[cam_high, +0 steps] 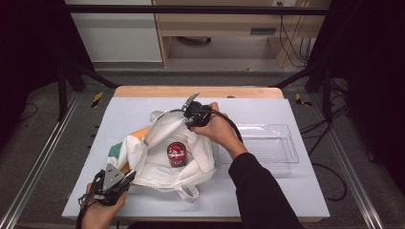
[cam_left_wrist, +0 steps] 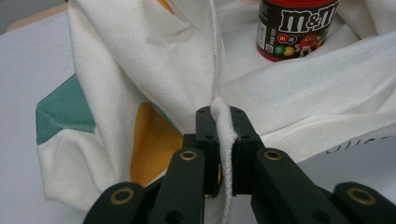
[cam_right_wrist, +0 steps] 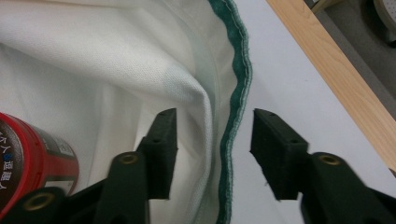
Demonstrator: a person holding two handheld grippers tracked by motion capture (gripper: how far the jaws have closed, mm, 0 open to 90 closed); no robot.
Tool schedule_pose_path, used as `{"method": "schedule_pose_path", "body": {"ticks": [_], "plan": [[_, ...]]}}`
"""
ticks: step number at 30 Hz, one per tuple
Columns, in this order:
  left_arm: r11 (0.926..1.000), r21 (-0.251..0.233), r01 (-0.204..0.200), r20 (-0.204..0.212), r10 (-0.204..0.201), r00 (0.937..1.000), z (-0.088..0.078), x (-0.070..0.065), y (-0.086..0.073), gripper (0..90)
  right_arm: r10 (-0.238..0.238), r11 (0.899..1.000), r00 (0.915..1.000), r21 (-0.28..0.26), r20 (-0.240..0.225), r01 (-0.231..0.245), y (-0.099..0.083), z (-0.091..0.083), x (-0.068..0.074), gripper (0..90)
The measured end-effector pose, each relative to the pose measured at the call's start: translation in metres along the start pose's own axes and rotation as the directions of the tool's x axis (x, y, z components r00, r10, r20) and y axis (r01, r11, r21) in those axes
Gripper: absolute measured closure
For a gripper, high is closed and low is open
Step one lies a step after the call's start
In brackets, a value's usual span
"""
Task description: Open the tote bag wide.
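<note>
The white cloth tote bag [cam_high: 162,152] lay at the middle of the high view on the grey tabletop [cam_high: 267,191], its mouth held open and facing up. It looked soft, light and floppy, likely to collapse once released, so the stitched rim seemed the best place to grip, since the seam gives the pads something thicker to bite. The fabric was off-white canvas with a teal patch and an orange patch on the outside, a green-trimmed edge at the far rim, and loop handles trailing toward the bottom of the frame.

The left hand-held gripper [cam_left_wrist: 223,140], at the lower left of the high view, was pressed together on the bag's near rim, a fold of white seam pinched between its pads. The right hand-held gripper [cam_right_wrist: 212,140], at the upper middle, stood spread, with the green-trimmed rim between its jaws but untouched by the pads.

A red-lidded M&M's jar [cam_high: 176,154] stood upright inside the bag; being rigid and heavier, it probably anchored the cloth. A clear plastic tray [cam_high: 286,148] sat just right of the bag.
</note>
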State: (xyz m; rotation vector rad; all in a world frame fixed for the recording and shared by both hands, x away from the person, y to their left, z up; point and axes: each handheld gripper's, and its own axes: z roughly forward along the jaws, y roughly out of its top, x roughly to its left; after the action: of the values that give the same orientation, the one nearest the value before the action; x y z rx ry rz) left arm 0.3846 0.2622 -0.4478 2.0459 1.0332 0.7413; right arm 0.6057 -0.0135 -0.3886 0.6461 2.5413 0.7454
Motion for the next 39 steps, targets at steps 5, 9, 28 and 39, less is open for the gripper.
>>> {"method": "schedule_pose_path", "body": {"ticks": [5, 9, 28, 39], "plan": [[1.0, -0.008, 0.005, -0.004, -0.005, 1.0, -0.001, 0.0, 0.0, 84.8, -0.026, 0.999, 0.9997, -0.047, 0.002, 0.026, 0.004, -0.001, 0.001, 36.7], [0.9998, -0.021, 0.003, -0.014, -0.003, 0.9999, -0.002, -0.001, 0.002, 84.8, -0.038, 0.997, 0.9992, -0.063, -0.009, 0.037, 0.005, 0.003, 0.003, 33.5], [0.9991, -0.042, -0.007, -0.023, 0.006, 0.9997, -0.001, -0.003, 0.006, 84.8, -0.149, 0.989, 0.9884, 0.0, -0.03, 0.149, 0.008, 0.018, 0.024, 65.4], [0.9985, -0.054, -0.013, -0.028, 0.012, 0.9995, -0.003, -0.004, 0.008, 84.9, -0.134, 0.991, 0.9908, 0.034, 0.019, 0.133, 0.009, 0.018, 0.024, 85.0]]}}
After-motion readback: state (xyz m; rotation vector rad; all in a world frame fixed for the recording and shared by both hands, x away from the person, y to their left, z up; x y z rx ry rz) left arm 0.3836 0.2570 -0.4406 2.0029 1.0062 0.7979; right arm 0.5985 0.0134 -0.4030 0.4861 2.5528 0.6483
